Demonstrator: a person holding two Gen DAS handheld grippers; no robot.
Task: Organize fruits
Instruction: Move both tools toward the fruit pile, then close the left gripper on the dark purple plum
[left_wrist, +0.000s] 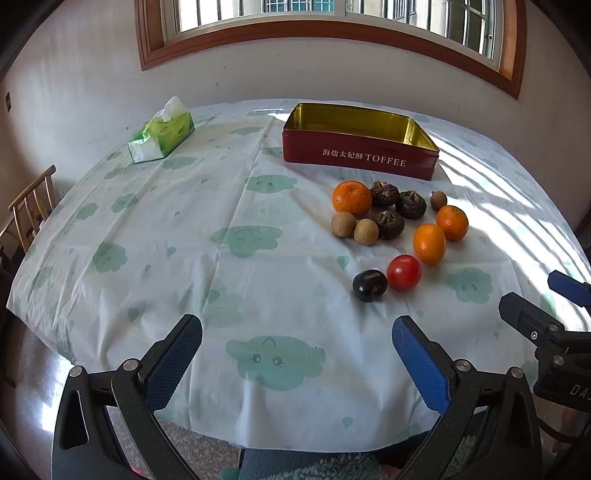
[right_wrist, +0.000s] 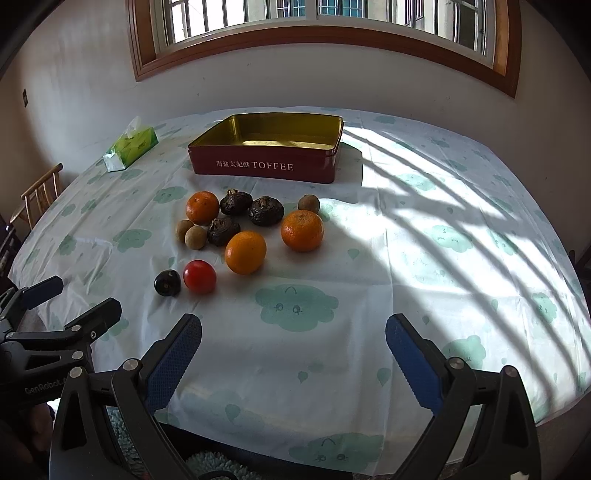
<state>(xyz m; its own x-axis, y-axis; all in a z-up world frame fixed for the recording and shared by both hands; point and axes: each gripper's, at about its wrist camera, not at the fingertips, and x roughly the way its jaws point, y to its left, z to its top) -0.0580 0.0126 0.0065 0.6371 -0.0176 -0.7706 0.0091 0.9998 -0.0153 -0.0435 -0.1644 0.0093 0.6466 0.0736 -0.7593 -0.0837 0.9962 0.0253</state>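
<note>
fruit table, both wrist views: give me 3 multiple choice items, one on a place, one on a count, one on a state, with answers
1. Where is the green tissue box relative to the red rectangular toffee tin?
A. inside it
B. apart, on the cloth to its left
C. stacked on top

2. How many round orange citrus fruits lie on the cloud-print tablecloth?
A. one
B. three
C. five

3. What state is the tin in?
A. open and empty
B. closed with a lid
C. full of fruit

Answers:
1 B, the box sits well clear of the tin, toward the left edge of the table.
2 B, three show in the right wrist view.
3 A, its bare gold interior shows, and all fruit lies in front of it. Both the left hand-held gripper and the right hand-held gripper are open and hold nothing.
</note>
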